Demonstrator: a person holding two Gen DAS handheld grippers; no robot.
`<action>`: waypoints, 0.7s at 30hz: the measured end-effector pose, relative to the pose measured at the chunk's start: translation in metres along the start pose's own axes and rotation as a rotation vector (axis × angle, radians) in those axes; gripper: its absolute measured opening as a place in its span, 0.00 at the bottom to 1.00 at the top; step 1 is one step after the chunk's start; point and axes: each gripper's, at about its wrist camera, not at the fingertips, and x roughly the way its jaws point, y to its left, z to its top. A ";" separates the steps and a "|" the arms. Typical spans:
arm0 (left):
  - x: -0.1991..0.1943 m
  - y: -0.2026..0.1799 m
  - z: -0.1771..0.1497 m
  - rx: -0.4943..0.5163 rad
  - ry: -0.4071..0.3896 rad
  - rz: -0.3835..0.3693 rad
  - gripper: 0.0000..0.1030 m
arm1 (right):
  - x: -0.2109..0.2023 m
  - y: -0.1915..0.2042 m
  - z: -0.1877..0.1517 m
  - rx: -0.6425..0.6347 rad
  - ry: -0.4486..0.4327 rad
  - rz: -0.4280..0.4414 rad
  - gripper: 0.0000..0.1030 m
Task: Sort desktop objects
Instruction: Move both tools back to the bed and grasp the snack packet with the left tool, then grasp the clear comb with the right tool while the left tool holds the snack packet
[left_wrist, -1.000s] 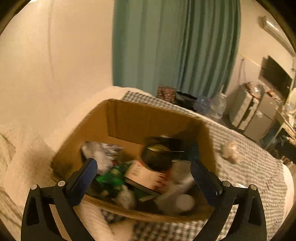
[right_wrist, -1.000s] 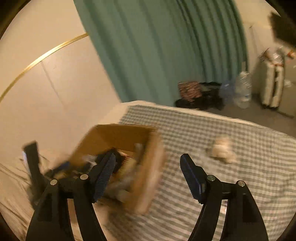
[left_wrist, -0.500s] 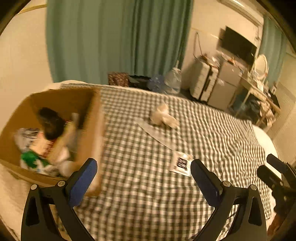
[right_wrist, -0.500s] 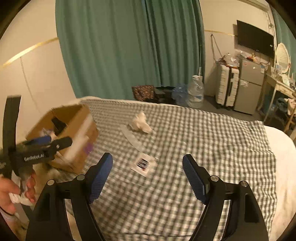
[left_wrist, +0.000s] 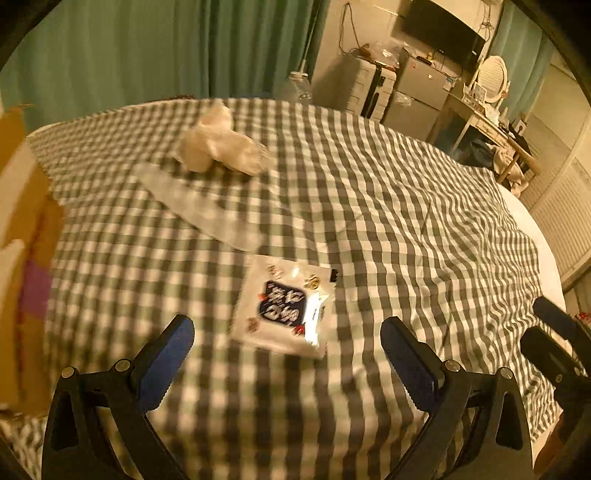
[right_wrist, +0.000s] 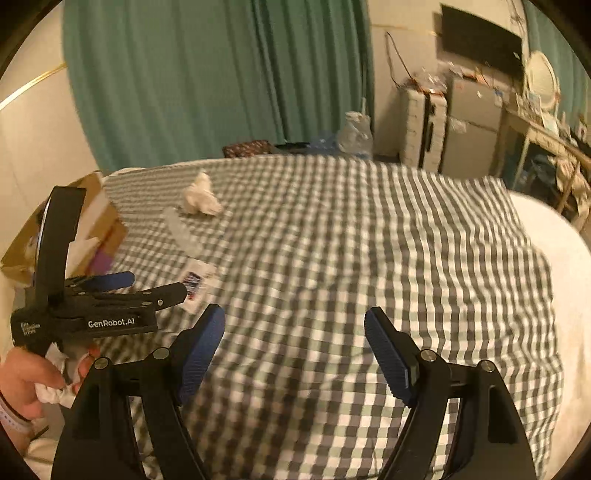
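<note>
Left gripper (left_wrist: 286, 363) wide apart, nothing between the blue ribbed pads; glossy white snack packet (left_wrist: 284, 308) with a dark blue label lies flat on the cloth just beyond them, at 12 o'clock from the fingertips. Right gripper (right_wrist: 293, 352) also spread wide and empty over bare cloth (its jaws have just been opening a little). Crumpled white tissue wad (left_wrist: 219, 146), soft and lumpy, at 11 o'clock from the packet, well apart. Flat pale translucent strip (left_wrist: 199, 206) runs diagonally between wad and packet. Brown cardboard box (left_wrist: 22, 236) at 9 o'clock on the frame edge, purple patch on its side. Surface is a grey-and-white gingham cloth (left_wrist: 388, 206), slightly wrinkled, motion-blurred. Room: teal pleated curtain (right_wrist: 207, 85), dark wall screen (right_wrist: 480, 40), grey cabinets (right_wrist: 458, 129), clear plastic water jug (right_wrist: 354, 133) on the floor.
</note>
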 end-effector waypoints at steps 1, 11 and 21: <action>0.006 -0.002 -0.001 0.004 0.004 0.003 1.00 | 0.006 -0.004 -0.001 0.015 0.011 0.005 0.76; 0.021 0.007 0.003 0.009 0.031 0.029 0.41 | 0.033 -0.032 -0.012 0.121 0.048 0.049 0.76; -0.026 0.041 0.009 -0.058 -0.116 0.166 0.40 | 0.053 -0.011 -0.005 0.068 0.066 0.114 0.76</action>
